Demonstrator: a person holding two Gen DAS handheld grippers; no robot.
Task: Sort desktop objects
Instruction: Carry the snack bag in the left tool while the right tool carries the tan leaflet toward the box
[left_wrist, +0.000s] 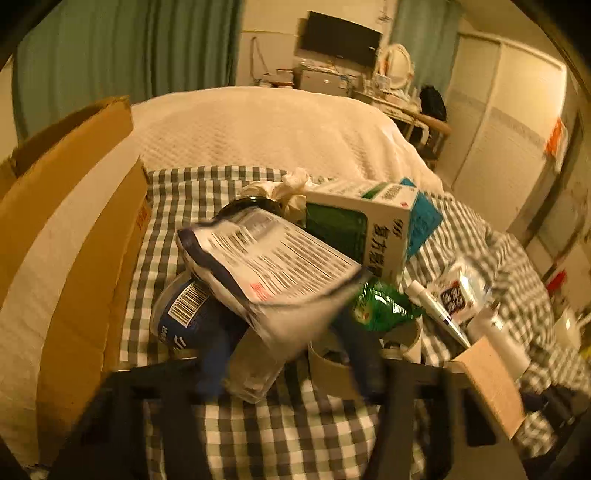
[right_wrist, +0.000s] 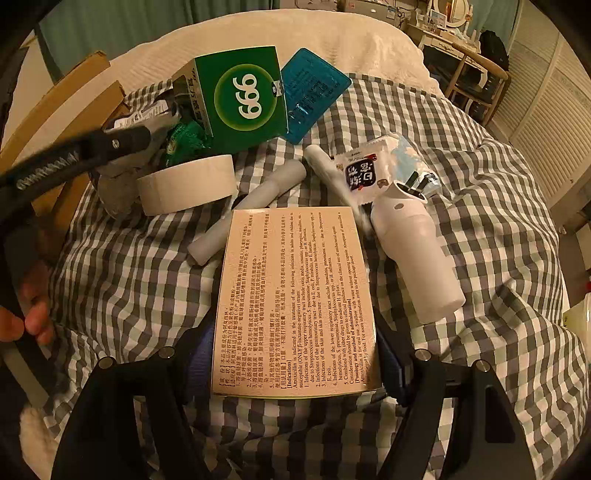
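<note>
While both grippers already have sth between the fingers, step in hand reads as pick-and-carry, mid-sort, most of the pile untouched.

L gripper (left_wrist: 290, 350): fingers partly closed, look pinched on lower end of printed pouch (left_wrist: 266, 258). Pouch is blurred and sits up over the barcode can (left_wrist: 184, 310), so prob. lifted, not resting.

R gripper (right_wrist: 295, 354): fingers wide, blue pads against both long edges of the beige medicine box (right_wrist: 295, 295). Reads as a wide grip on it, box pointing away from cam over the checked cloth (right_wrist: 129, 277). Whether it's clear of the cloth, can't tell.

Next move, my guess: each item goes to its own bin/group. Open cardboard carton (left_wrist: 74, 221) just left of the pile is the likely drop for the L side. No obvious target for the R. Needs clearance over the clutter, and the pouch is floppy, so it could drag the can or the green sachet (left_wrist: 384, 306).

View diffs:
- R wrist only: green 999 box (right_wrist: 240, 99) face-on, blue blister tray (right_wrist: 314, 96) behind it, tape roll (right_wrist: 188, 184), grey tube (right_wrist: 255, 206), white plug-in bottle (right_wrist: 413, 251), snack sachet (right_wrist: 365, 170), plus L gripper from the side and a person's hand (right_wrist: 29, 317) at left edge.
- L wrist only: the can, pouch's print side, carton's full length, room behind w/ bed and desk. Medicine box shows only as a beige corner at lower right.
</note>
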